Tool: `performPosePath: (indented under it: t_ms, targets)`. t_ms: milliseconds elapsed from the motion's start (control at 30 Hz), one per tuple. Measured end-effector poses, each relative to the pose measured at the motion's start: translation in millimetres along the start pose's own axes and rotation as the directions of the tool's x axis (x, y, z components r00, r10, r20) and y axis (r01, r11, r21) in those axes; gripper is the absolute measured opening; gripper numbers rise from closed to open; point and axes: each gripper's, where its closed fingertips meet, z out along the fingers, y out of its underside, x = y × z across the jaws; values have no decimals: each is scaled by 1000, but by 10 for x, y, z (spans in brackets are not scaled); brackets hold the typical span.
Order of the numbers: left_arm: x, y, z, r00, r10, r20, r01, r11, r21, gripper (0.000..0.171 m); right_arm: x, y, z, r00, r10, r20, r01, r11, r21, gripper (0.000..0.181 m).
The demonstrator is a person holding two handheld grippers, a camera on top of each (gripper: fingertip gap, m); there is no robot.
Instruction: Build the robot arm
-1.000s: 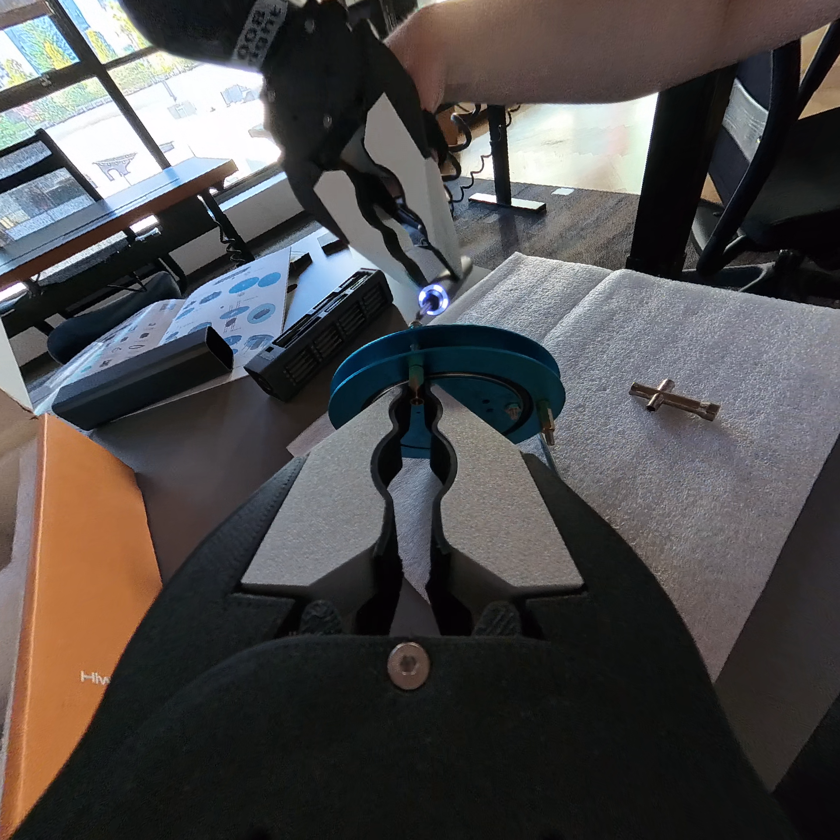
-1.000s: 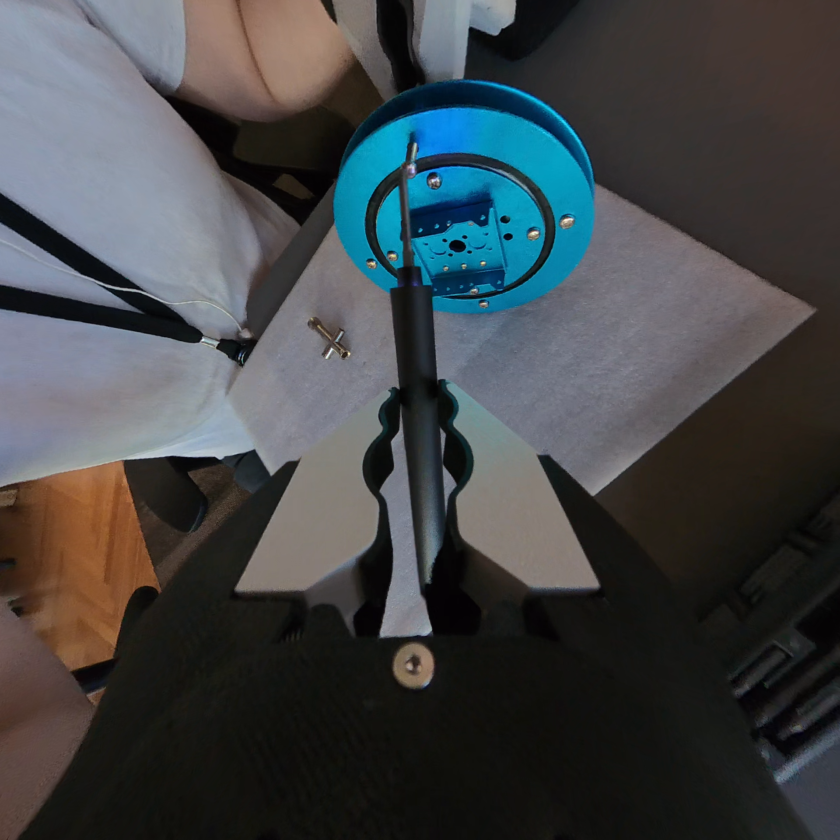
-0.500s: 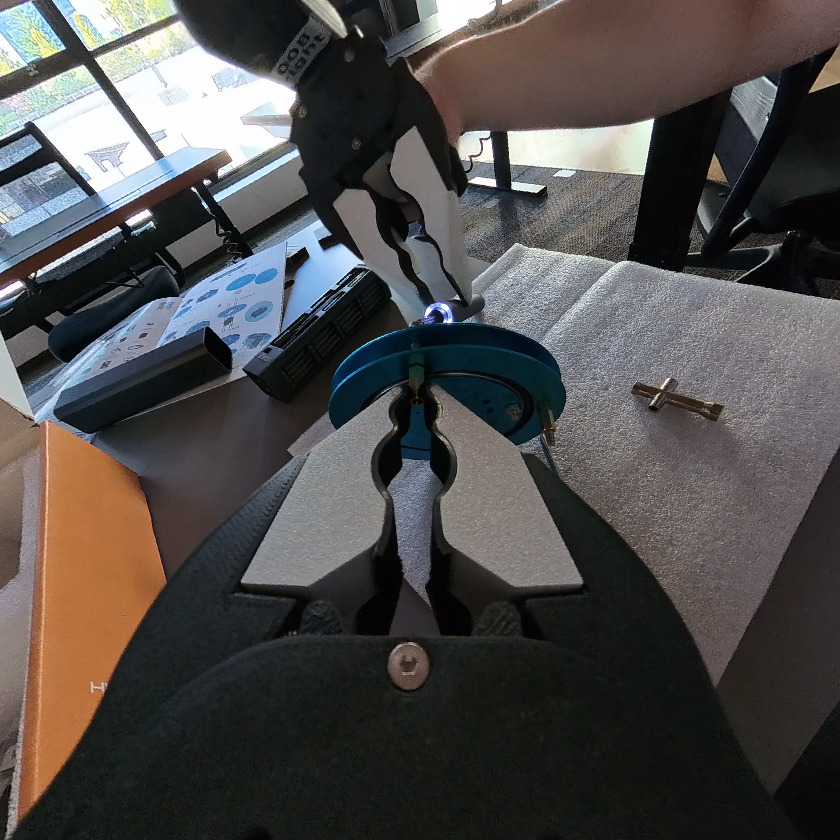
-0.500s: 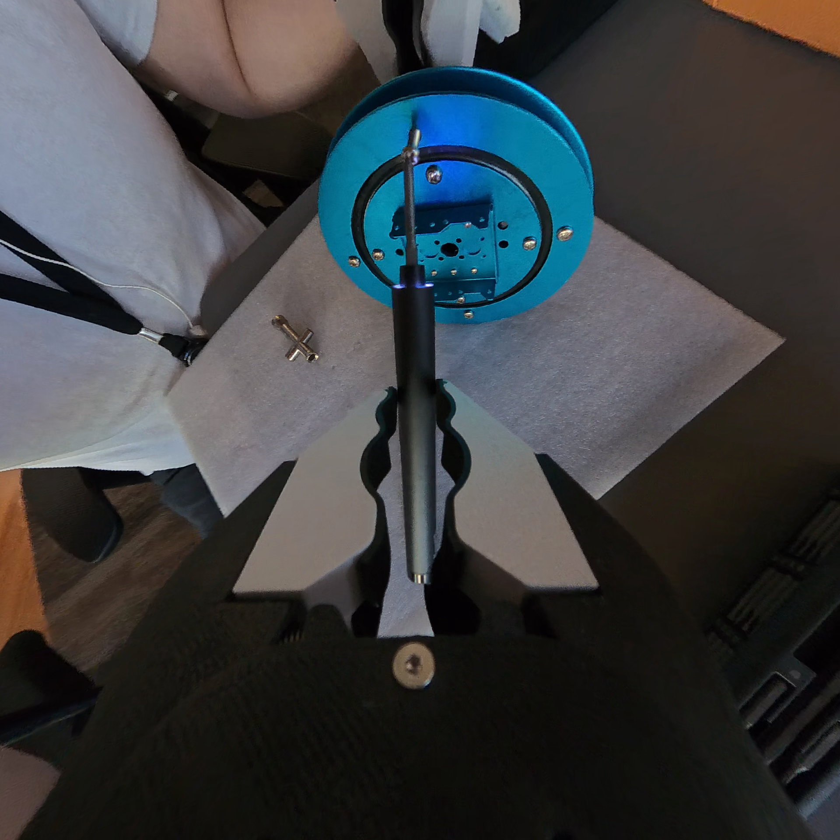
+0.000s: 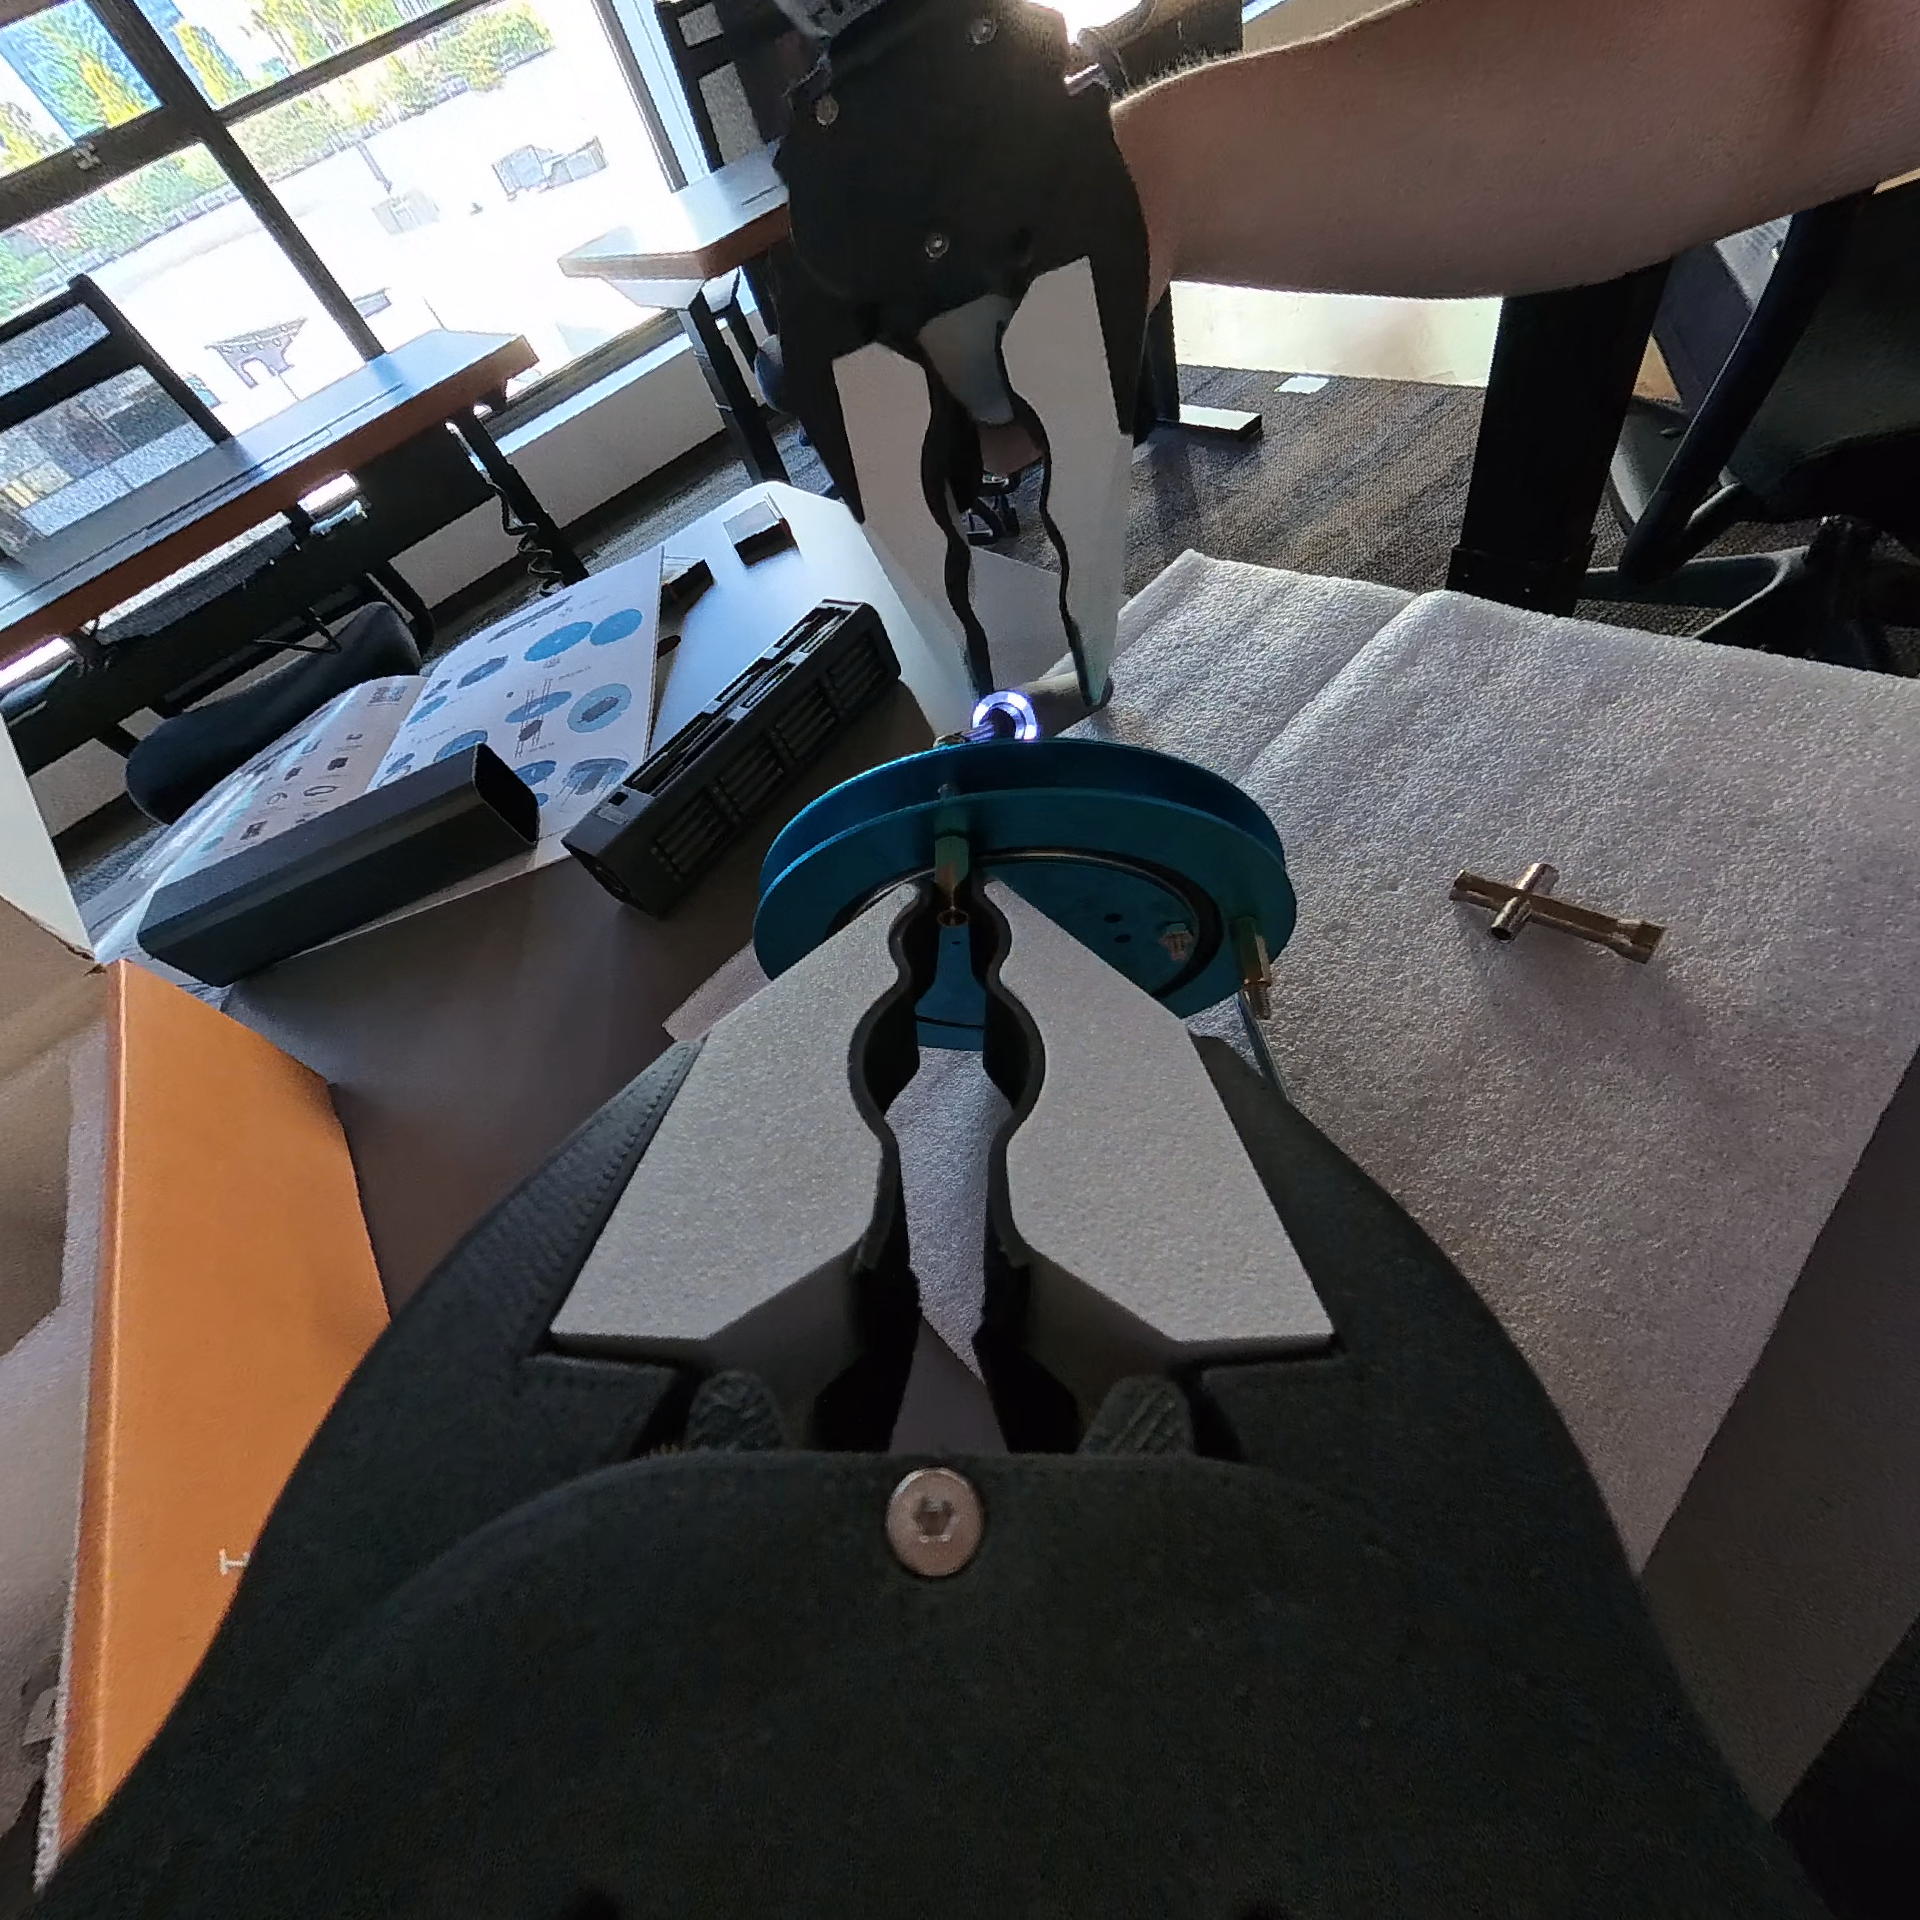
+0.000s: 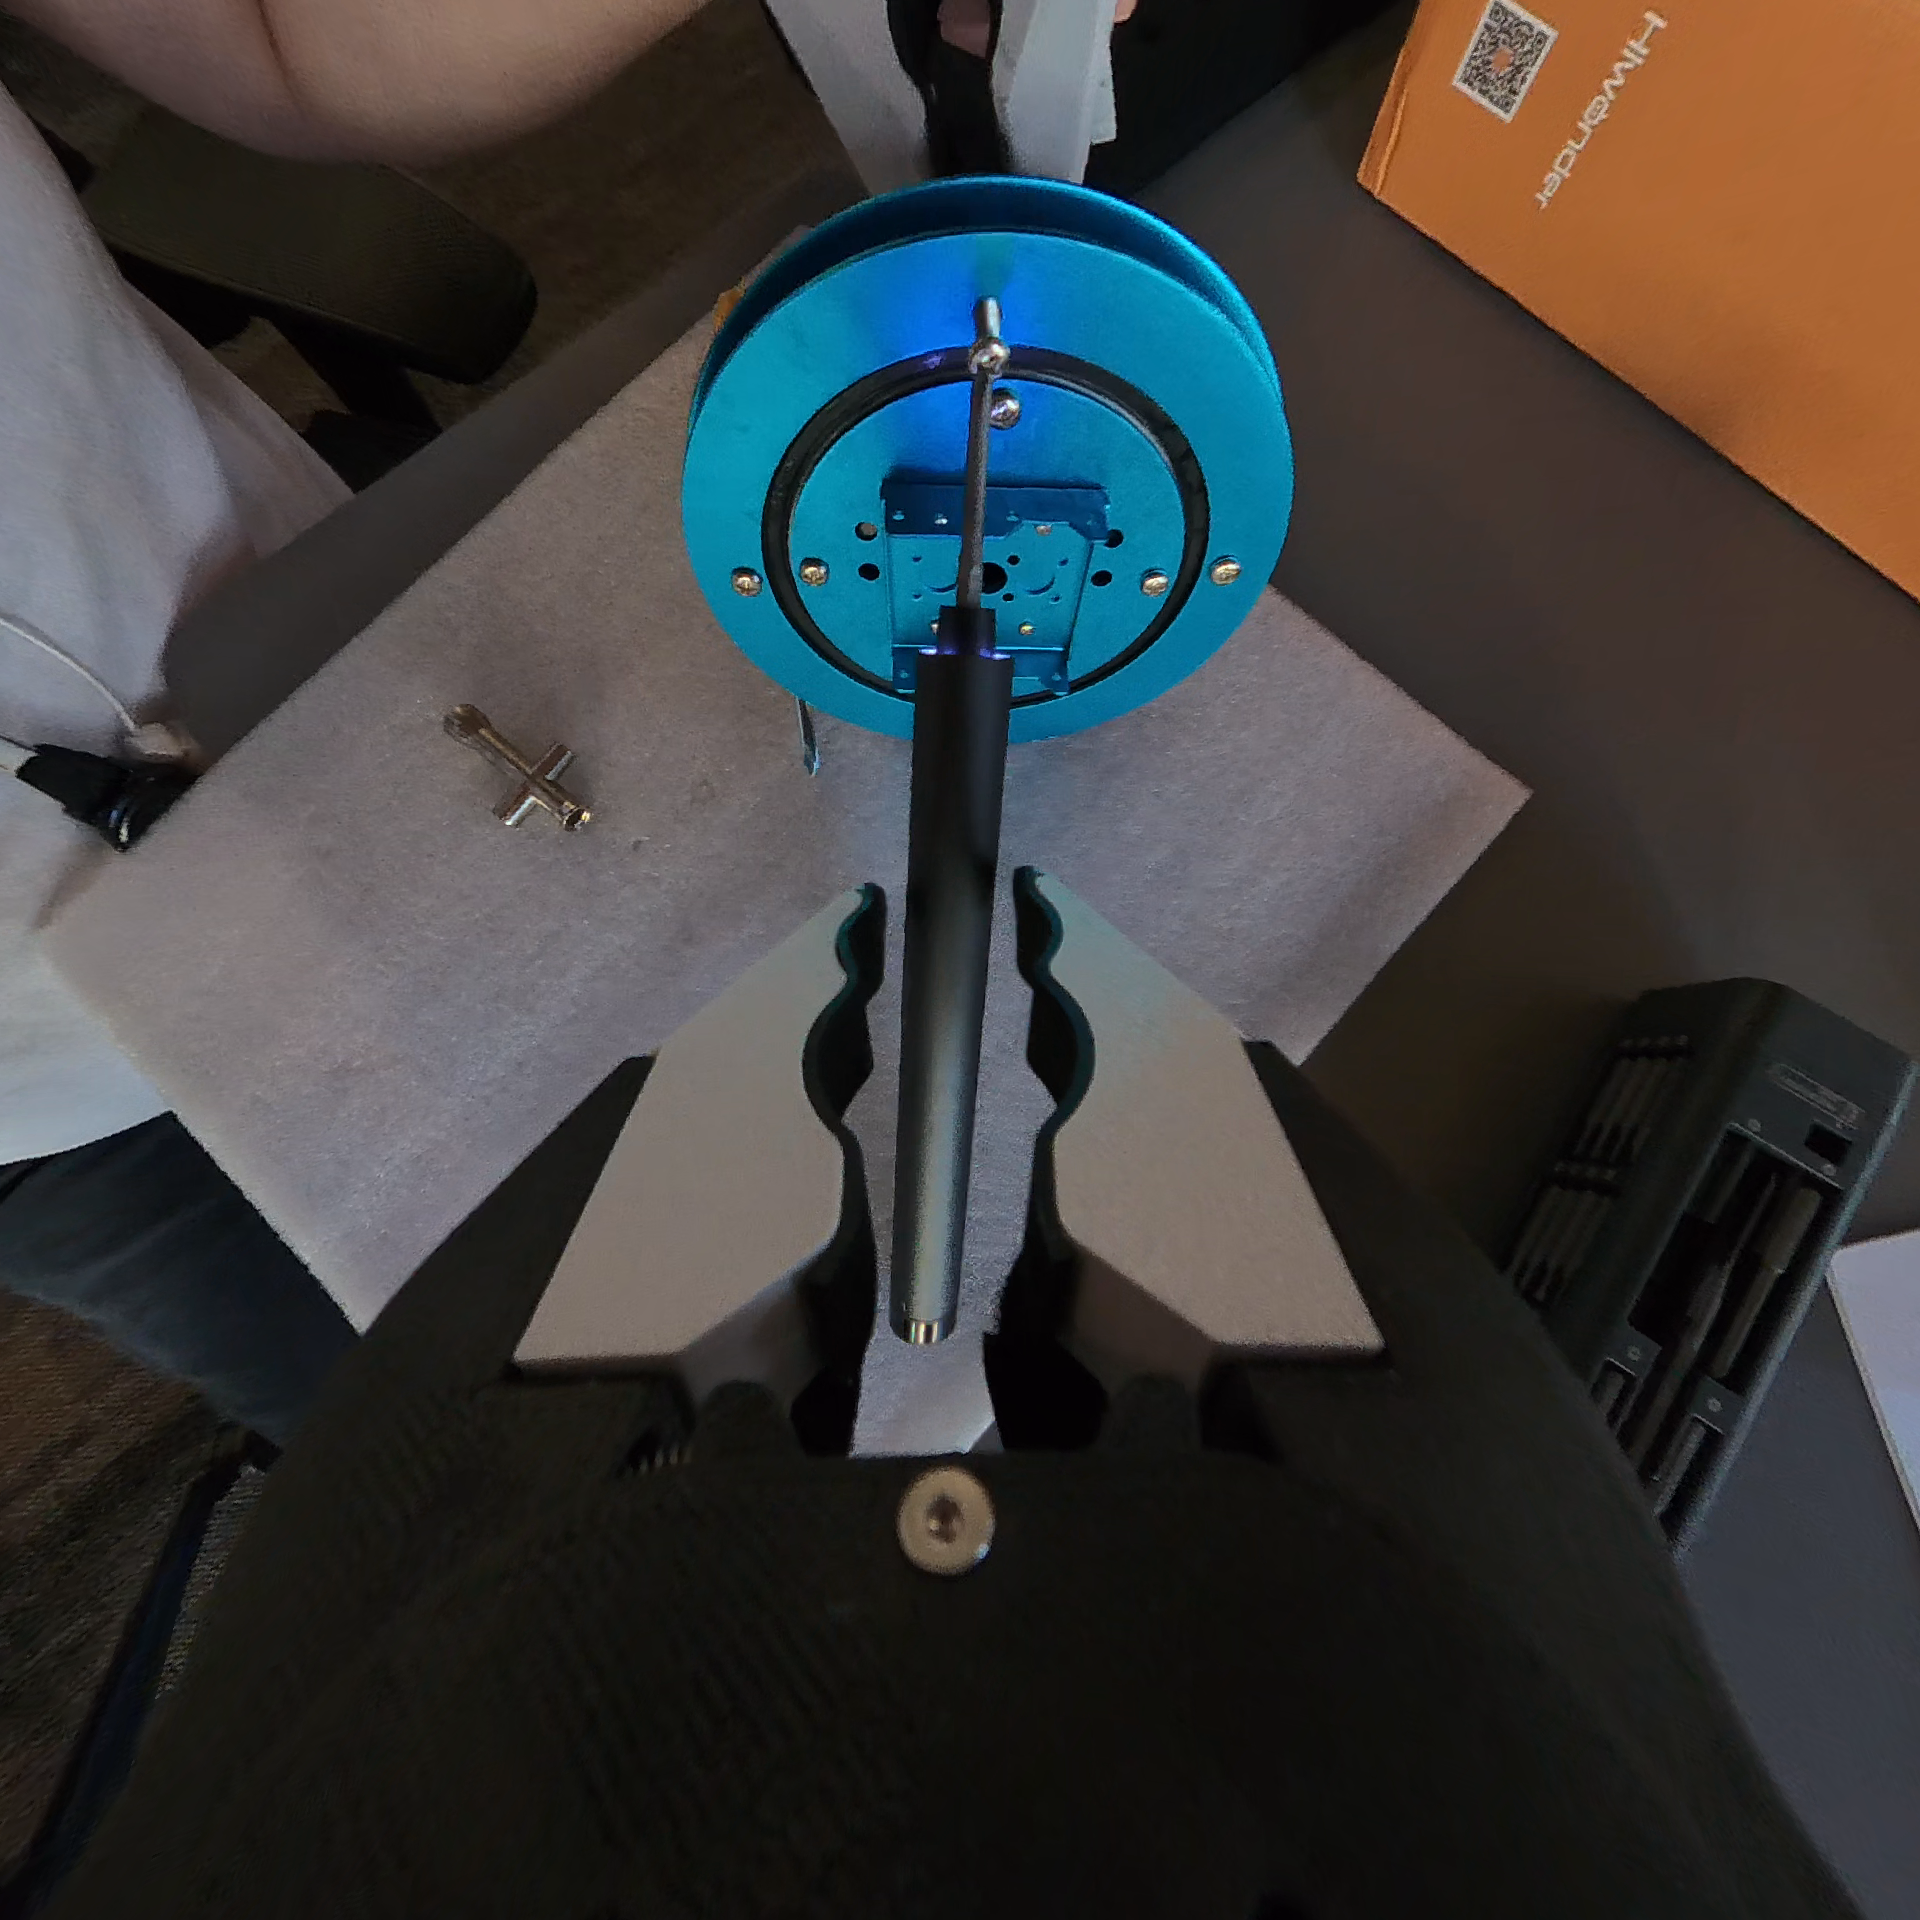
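A blue metal double-disc assembly [image 5: 1039, 821] with brass standoffs stands on a white foam mat [image 5: 1558, 1195]. My left gripper [image 5: 954, 914] is shut on its near edge, around a brass standoff and a blue bracket. It also shows behind the disc in the right wrist view [image 6: 971, 156]. My right gripper [image 6: 948, 888] is shut on a dark electric screwdriver [image 6: 951, 987]. The bit rests on a screw [image 6: 987, 355] near the far rim of the disc [image 6: 821, 436]. In the left wrist view the right gripper [image 5: 1034, 681] hangs over the disc, with the screwdriver's lit ring [image 5: 1003, 717] glowing.
A small metal cross wrench [image 5: 1553, 925] [image 6: 520, 769] lies on the mat [image 6: 312, 987]. A black bit case [image 5: 738, 758] [image 6: 1714, 1226], a dark sleeve [image 5: 332, 862] and a leaflet [image 5: 551, 686] lie on the dark table. An orange box [image 5: 208, 1299] [image 6: 1662, 260] lies nearby. A person's shirt [image 6: 104, 623] is close. Tip to tip, the grippers are about 10 cm apart. Between my right fingertips and the small metal cross wrench [image 6: 520, 769] there is roughly 12 cm. Seen from the left wrist view [image 5: 1544, 904] as well.
My right gripper has swung round and stands more upright over the disc, still holding the screwdriver with its bit at the rim screw. My left gripper has kept its hold.
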Motion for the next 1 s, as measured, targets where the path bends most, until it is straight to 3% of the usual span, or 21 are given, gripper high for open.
performPosePath:
  t_ms: [233, 600, 833, 1000]
  targets:
    - [3, -6, 4, 1000, 4, -1, -4, 1000, -3, 3, 2, 78, 52, 1000, 20, -16, -20, 1000, -24, 16]
    - [10, -22, 22, 1000, 8, -6, -8, 1000, 1, 3, 15, 75, 20, 994, 105, 8, -105, 994, 39, 16]
    - [9, -25, 27, 1000, 10, -7, -10, 1000, 1, 4, 120, 174, -123, 983, 2, -184, -29, 990, -140, 15]
    - [17, -27, 26, 1000, 10, -8, -10, 1000, 0, 4, 89, 153, -239, 969, -65, -239, 5, 970, -243, 15]
